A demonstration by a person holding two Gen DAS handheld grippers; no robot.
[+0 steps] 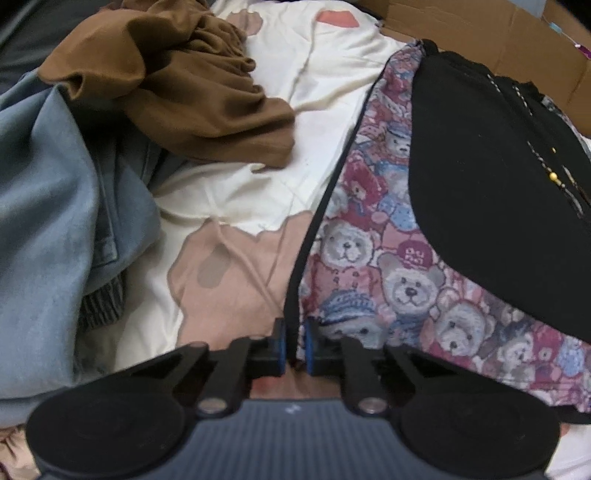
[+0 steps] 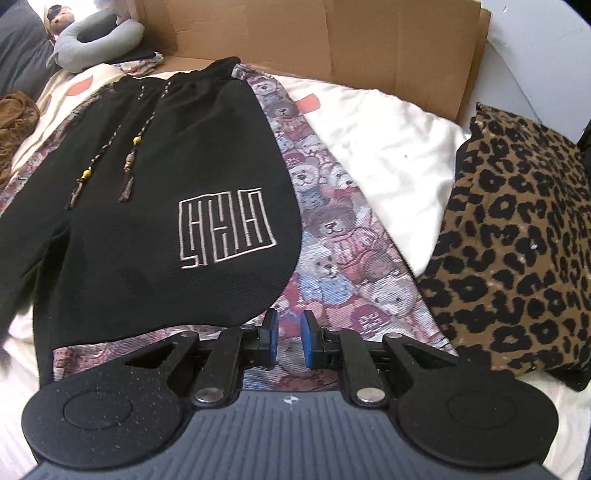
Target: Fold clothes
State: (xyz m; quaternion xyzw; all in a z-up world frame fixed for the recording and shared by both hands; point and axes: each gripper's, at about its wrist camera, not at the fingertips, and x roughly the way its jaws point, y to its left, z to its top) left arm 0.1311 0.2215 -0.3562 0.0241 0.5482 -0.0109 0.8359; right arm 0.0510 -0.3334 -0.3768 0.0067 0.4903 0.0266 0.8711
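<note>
Far left in the left wrist view, a blue-grey garment [image 1: 48,221] lies heaped at the edge of the bed, with a crumpled brown garment [image 1: 192,88] bunched just beyond it on the cream bedsheet [image 1: 325,74]. Moving right, here's the left gripper [image 1: 295,341]: its blue-padded fingers [image 1: 279,343] sit narrowly apart, and the black-trimmed edge of the teddy-bear print cloth [image 1: 369,258] runs right into the gap between them. Whether the pads actually pinch that edge, I cannot tell. On top of the bear cloth, further right, lie the black shorts [image 1: 487,192], spread flat, and cardboard [image 1: 498,33] stands behind.

Over to the right wrist view. A grey neck pillow [image 2: 92,40] rests in the far left corner. Then the black shorts [image 2: 166,184] again, laid flat with beaded drawstrings [image 2: 133,162] trailing down the front and a pale stitched logo [image 2: 225,229] on one leg. The bear print cloth [image 2: 332,240] shows beneath them, along the right side and the near hem. The right gripper [image 2: 289,339] hangs just above that near part of the cloth, fingers [image 2: 306,339] narrowly parted with nothing between them. To the right, a white pillow [image 2: 388,147], then a leopard-print cushion [image 2: 517,240] at the far edge.
</note>
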